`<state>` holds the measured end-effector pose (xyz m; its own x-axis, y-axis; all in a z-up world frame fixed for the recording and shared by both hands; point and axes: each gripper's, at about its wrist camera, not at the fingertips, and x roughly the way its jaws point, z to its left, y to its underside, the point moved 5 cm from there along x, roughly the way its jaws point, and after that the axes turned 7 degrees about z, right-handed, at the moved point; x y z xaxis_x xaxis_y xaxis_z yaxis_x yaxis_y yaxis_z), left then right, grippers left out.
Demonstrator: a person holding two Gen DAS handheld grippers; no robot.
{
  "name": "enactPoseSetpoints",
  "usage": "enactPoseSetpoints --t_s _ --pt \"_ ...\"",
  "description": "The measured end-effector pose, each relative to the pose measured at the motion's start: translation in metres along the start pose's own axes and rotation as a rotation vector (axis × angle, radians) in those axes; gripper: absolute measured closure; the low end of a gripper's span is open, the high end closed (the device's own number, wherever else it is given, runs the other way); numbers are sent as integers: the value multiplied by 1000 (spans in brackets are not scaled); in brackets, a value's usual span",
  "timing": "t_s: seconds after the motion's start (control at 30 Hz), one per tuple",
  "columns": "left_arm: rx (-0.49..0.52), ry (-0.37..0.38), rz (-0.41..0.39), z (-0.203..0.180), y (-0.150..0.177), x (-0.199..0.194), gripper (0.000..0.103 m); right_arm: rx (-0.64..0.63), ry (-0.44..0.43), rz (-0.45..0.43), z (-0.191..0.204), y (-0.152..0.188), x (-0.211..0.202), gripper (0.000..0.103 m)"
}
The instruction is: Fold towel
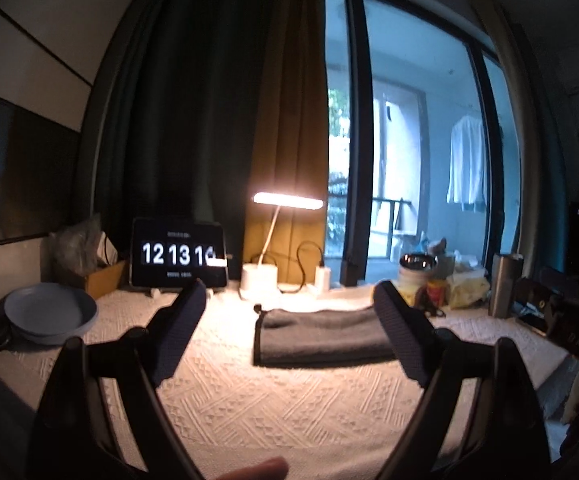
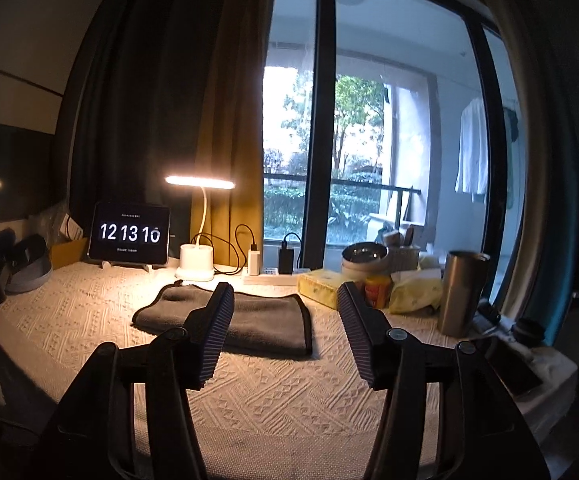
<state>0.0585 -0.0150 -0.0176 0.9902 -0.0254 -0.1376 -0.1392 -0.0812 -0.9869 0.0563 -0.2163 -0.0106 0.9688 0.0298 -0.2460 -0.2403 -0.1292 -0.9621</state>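
A dark grey towel (image 1: pixel 321 336) lies folded flat on the white textured table cover (image 1: pixel 249 400), below the lit lamp. It also shows in the right wrist view (image 2: pixel 265 320). My left gripper (image 1: pixel 289 300) is open and empty, held above the cover, short of the towel's near edge. My right gripper (image 2: pixel 285 296) is open and empty, hovering in front of the towel, its left finger (image 2: pixel 213 332) overlapping the towel in the view. Neither gripper touches the towel.
A tablet clock (image 1: pixel 179 254) and a lit desk lamp (image 1: pixel 285 200) stand at the back. A blue plate (image 1: pixel 49 316) sits at left. A steel tumbler (image 2: pixel 463 292), tissue packs (image 2: pixel 321 286), a bowl (image 2: pixel 363 258) and a power strip (image 2: pixel 273 278) crowd the right back.
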Motion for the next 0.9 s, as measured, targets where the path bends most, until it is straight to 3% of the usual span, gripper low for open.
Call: enactPoseSetpoints --t_s 0.13,0.6,0.9 --pt "14 12 -19 -5 -2 -3 9 -13 1 -22 3 -4 -6 45" --pt "11 -75 -3 4 -1 1 7 0 1 -12 1 -5 -3 45" --pt "10 -76 0 4 -1 1 7 3 4 -10 2 -6 -4 45"
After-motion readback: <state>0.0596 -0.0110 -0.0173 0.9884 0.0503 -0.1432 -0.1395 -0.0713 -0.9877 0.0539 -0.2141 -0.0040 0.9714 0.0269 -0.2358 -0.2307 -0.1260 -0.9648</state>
